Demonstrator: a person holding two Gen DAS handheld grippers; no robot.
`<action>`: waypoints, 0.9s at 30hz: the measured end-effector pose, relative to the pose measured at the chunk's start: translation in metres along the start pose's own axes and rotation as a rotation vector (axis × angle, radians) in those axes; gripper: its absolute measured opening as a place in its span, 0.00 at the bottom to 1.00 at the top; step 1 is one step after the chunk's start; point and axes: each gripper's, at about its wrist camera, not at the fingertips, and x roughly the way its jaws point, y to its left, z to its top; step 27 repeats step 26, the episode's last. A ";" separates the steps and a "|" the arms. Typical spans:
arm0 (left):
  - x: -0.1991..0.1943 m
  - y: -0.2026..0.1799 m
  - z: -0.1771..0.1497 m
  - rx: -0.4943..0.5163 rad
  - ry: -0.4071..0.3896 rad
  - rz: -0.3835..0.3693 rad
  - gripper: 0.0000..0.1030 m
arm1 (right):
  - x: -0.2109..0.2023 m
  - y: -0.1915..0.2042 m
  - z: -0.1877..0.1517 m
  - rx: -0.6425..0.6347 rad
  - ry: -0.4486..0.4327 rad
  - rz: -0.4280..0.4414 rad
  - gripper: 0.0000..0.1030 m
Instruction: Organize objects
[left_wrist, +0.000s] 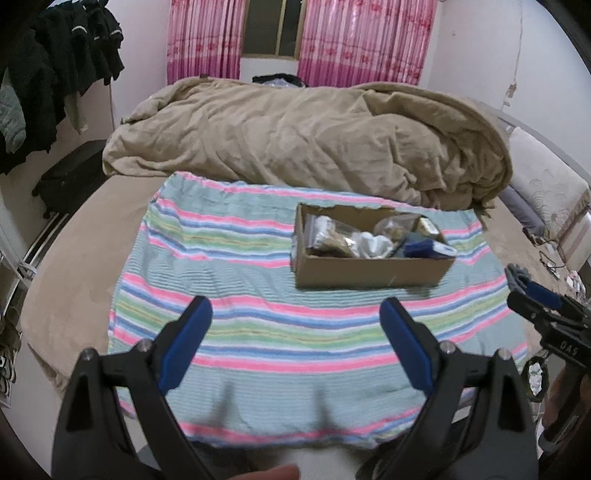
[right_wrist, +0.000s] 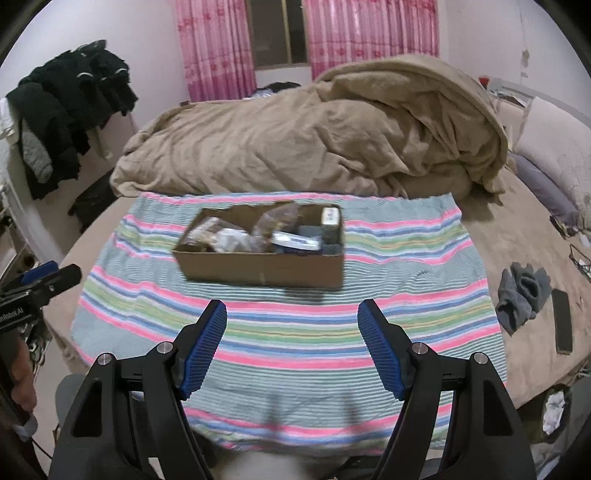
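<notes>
An open cardboard box (left_wrist: 373, 271) (right_wrist: 262, 267) sits on a striped towel (left_wrist: 236, 325) (right_wrist: 288, 332) spread over the bed. It holds several small items: plastic bags, white packets and a blue-and-white box (left_wrist: 428, 249) (right_wrist: 295, 240). My left gripper (left_wrist: 295, 314) is open and empty above the towel's near half, short of the box. My right gripper (right_wrist: 291, 314) is open and empty, also short of the box. It shows at the right edge of the left wrist view (left_wrist: 535, 295). The left gripper shows at the left edge of the right wrist view (right_wrist: 51, 277).
A crumpled tan blanket (left_wrist: 295, 136) (right_wrist: 314, 140) lies behind the towel. A grey cloth (right_wrist: 521, 291) and a dark phone (right_wrist: 563, 321) lie on the bed at right. Dark clothes (right_wrist: 70, 110) hang at left. Pillows (right_wrist: 554, 147) are at far right.
</notes>
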 end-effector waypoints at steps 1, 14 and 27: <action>0.010 0.001 0.003 -0.004 0.006 0.005 0.91 | 0.008 -0.005 0.001 0.004 0.005 -0.002 0.74; 0.097 0.005 0.029 0.002 0.078 0.010 0.91 | 0.097 -0.049 0.027 0.011 0.085 -0.038 0.74; 0.116 0.020 0.032 -0.004 0.079 0.009 0.91 | 0.117 -0.064 0.035 0.033 0.100 -0.048 0.74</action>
